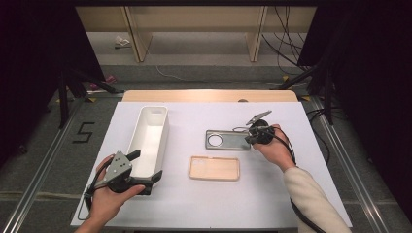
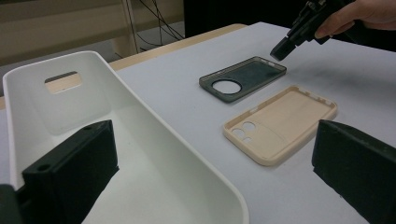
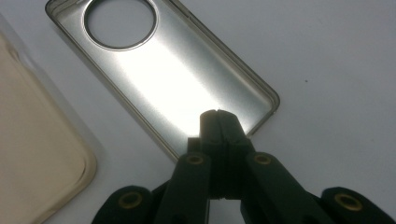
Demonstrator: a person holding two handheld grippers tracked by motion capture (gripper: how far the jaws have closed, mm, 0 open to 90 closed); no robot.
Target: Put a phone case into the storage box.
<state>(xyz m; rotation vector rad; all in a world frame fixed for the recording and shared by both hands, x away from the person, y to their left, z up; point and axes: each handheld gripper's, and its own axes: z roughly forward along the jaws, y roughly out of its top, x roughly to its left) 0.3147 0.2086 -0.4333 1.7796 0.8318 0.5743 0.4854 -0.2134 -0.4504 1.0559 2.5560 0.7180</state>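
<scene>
A dark grey phone case (image 1: pixel 226 141) with a round camera hole lies open side up at mid-table. My right gripper (image 1: pixel 250 140) is shut, with nothing between its jaws. In the right gripper view its joined tips (image 3: pixel 218 114) sit over the grey case (image 3: pixel 177 70) at the short end far from the hole; contact is unclear. A beige phone case (image 1: pixel 214 168) lies nearer the front edge. My left gripper (image 1: pixel 145 166) is open at the near end of a long white tray (image 1: pixel 163 131). One jaw is inside the tray (image 2: pixel 154 121) and one outside its right wall.
The white table cover (image 1: pixel 291 194) has bare room right of the cases and along the front. In the left gripper view the beige case (image 2: pixel 280 121) lies right of the tray, with the grey case (image 2: pixel 254 74) and the right gripper (image 2: pixel 280 50) beyond it.
</scene>
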